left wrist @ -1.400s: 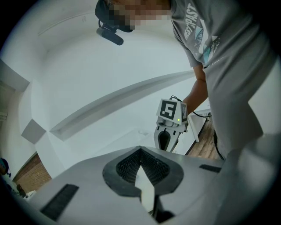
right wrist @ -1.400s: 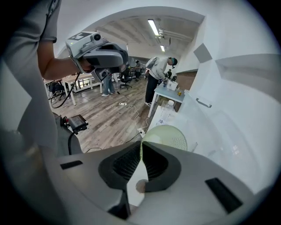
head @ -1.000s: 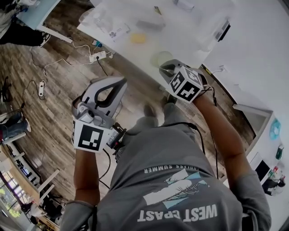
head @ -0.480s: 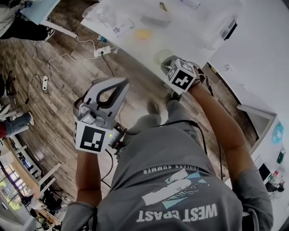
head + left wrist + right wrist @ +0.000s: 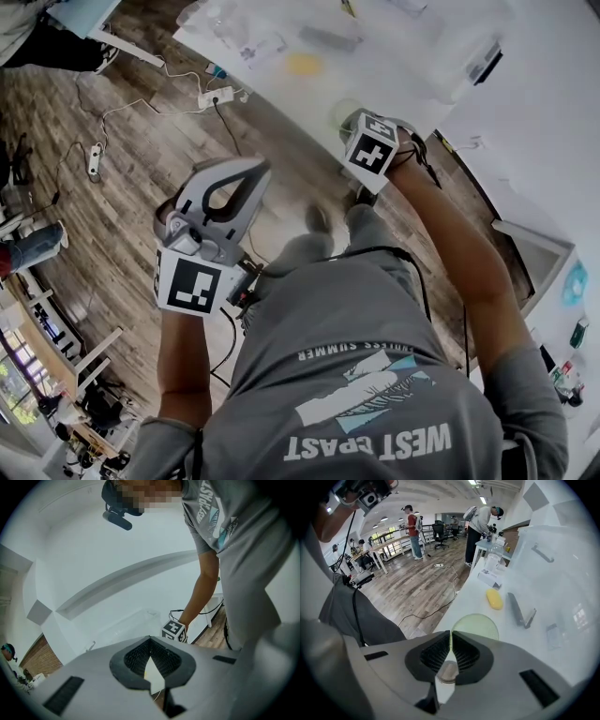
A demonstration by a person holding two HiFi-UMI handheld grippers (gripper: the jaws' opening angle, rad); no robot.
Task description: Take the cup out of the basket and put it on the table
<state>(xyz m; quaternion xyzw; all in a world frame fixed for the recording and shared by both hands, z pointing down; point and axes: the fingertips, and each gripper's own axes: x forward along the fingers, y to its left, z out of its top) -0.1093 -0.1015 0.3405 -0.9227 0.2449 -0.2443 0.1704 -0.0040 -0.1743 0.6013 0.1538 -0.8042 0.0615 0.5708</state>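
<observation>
A pale green see-through cup hangs low over the near edge of the white table. My right gripper is shut on its rim, pinching the wall between the pads. In the head view the cup shows just beyond the right gripper and its marker cube, at the table's edge. My left gripper is held out over the wooden floor, left of the person's legs, shut with nothing in it. In the left gripper view its jaws meet at the tips and point at a white wall.
On the table lie a yellow oval object, a grey angled piece and a clear plastic box further right. A power strip and cables lie on the floor. Several people stand at desks far off.
My right gripper has carried the cup a little farther up and away, toward the table. The left gripper has stayed where it was.
</observation>
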